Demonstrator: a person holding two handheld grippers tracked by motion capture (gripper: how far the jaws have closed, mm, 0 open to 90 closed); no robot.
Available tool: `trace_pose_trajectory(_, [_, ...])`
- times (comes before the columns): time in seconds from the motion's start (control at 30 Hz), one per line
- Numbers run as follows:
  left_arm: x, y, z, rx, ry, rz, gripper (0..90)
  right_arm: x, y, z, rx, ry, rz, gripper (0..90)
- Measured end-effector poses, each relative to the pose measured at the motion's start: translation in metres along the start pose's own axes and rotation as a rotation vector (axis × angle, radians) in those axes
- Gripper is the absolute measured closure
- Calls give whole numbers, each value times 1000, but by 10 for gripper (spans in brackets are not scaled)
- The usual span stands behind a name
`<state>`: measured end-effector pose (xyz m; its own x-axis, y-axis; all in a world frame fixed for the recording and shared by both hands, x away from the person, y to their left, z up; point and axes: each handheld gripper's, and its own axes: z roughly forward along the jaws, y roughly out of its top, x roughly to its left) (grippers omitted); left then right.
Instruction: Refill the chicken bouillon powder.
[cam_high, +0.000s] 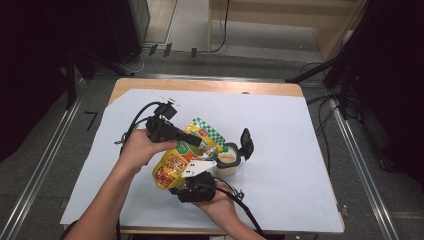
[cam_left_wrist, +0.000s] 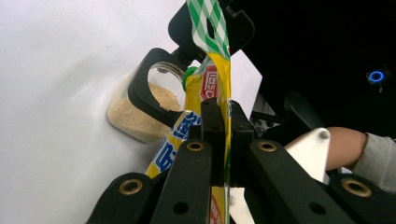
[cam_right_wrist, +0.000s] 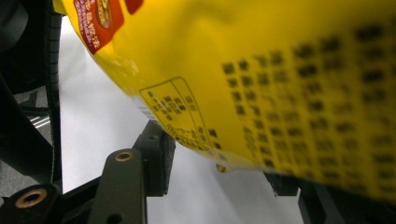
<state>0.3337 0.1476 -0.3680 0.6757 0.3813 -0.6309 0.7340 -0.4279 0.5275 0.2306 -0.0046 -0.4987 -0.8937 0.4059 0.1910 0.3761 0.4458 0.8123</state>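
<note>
Pinching crinkly yellow foil pouch (cam_high: 175, 162)

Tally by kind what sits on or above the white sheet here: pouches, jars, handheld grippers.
Yellow plastic pouch with green-checked top: 1
Clear jar of tan powder with open black flip lid: 1
Black two-jaw grippers, left gripper and right gripper: 2
Total: 4

White sheet (cam_high: 280, 150) covers the wooden table (cam_high: 210, 86) almost fully; a bare wood strip shows along its far edge. Beyond that edge, cables (cam_high: 150, 52) lie on grey floor.
</note>
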Motion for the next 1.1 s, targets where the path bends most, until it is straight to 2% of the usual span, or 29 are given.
trace_pose_trajectory(0.33, [4,-6,-23,-60,-24,-8,900,0,1,-3,-9,-2,6,500])
trace_pose_trajectory(0.37, [5,-8,-27,-77,-27,-13,900,0,1,-3,-12,-3,6,498])
trace_pose_trajectory(0.53, [5,-10,-38,-112,-28,-15,900,-3,3,-7,-35,-16,29,487])
trace_pose_trajectory(0.77, [5,-15,-59,-159,7,-13,900,-11,7,-16,-66,-31,65,485])
trace_pose_trajectory(0.93, [5,-17,-70,-201,39,-7,900,-13,9,-19,-72,-31,66,484])
trace_pose_trajectory(1.1, [12,-20,-78,-240,78,-23,900,-12,11,-20,-70,-26,60,482])
